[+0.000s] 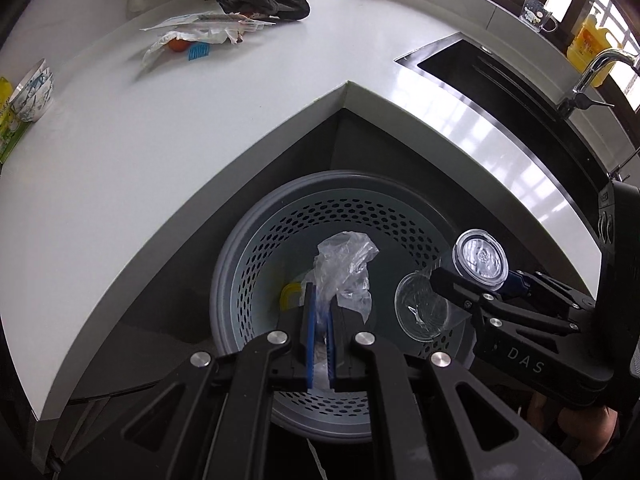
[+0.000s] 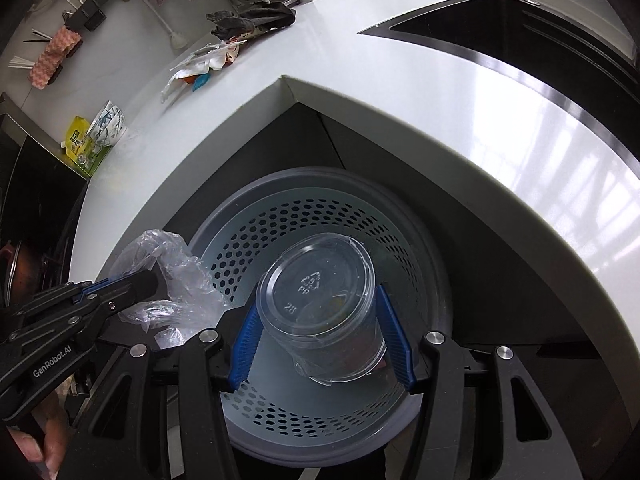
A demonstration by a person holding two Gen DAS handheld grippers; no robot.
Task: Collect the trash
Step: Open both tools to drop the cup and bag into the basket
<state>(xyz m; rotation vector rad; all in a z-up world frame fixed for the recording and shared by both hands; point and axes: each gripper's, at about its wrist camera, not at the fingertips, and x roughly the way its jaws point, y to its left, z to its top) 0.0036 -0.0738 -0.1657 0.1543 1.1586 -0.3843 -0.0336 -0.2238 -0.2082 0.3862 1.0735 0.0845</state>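
A round grey perforated bin point(image 1: 340, 208) point(image 2: 320, 208) stands on the floor in the inner corner of the white counter. My left gripper point(image 1: 320, 320) point(image 2: 150, 280) is shut on a crumpled clear plastic bag point(image 1: 344, 264) point(image 2: 180, 280) and hangs over the bin's opening. My right gripper point(image 2: 320, 340) point(image 1: 480, 280) is shut on a clear plastic cup point(image 2: 320, 304) point(image 1: 478, 260), held between the blue pads point(image 2: 246, 344) over the bin, its base toward the camera. A small yellow item point(image 1: 290, 296) lies at the bin's bottom.
On the white counter point(image 1: 200, 140) lie a heap of wrappers with an orange and a blue item point(image 1: 192, 40) point(image 2: 200, 68), a dark cloth point(image 1: 268, 2), a patterned bowl point(image 1: 34, 92) and a green-yellow packet point(image 2: 82, 144). A black sink point(image 1: 500, 80) with a tap point(image 1: 592, 76) sits at the right.
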